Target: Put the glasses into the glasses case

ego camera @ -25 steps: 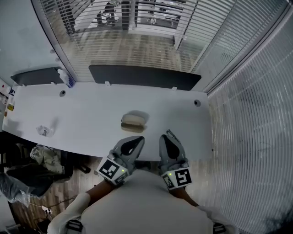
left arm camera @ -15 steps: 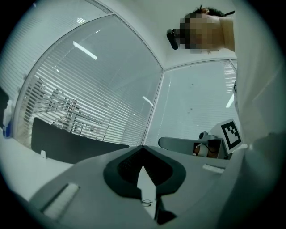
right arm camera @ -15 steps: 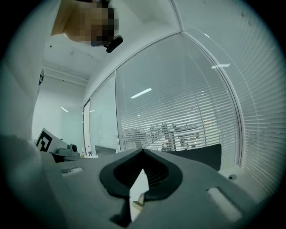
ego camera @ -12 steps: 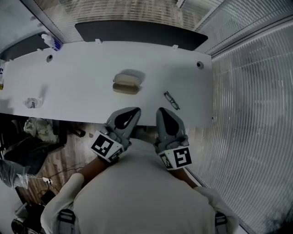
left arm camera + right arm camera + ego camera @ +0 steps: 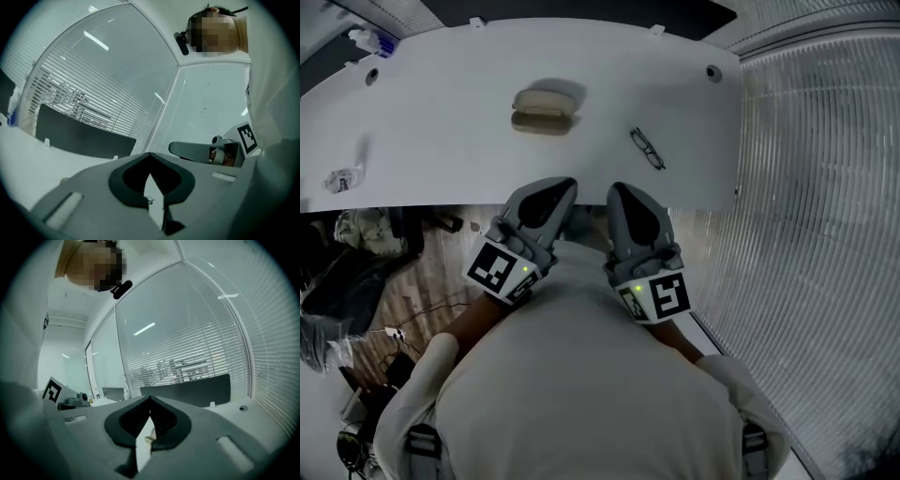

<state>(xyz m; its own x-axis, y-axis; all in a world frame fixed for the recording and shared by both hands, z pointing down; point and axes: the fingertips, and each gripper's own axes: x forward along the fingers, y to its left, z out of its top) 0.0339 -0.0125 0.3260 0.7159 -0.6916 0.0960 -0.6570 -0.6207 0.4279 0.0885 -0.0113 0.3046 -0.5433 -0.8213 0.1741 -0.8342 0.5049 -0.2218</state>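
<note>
A beige glasses case lies closed on the white table, a little left of its middle. Dark-framed glasses lie to its right, apart from it. My left gripper and right gripper hang side by side against the person's chest, their tips at the table's near edge, short of both objects. Both are shut with nothing held. In the left gripper view, the gripper shows the glasses small through the slit under its tips. The right gripper view shows the case the same way.
A crumpled wrapper and a small bottle sit at the table's left. Two cable holes mark its far side, with a dark panel behind. Blinded glass walls close the right. Bags and cables lie on the floor at left.
Both grippers have sunk together and stayed shut. The head view has tipped down, so the table sits higher in the picture. The glasses, hidden behind the right gripper a second ago, now show.
</note>
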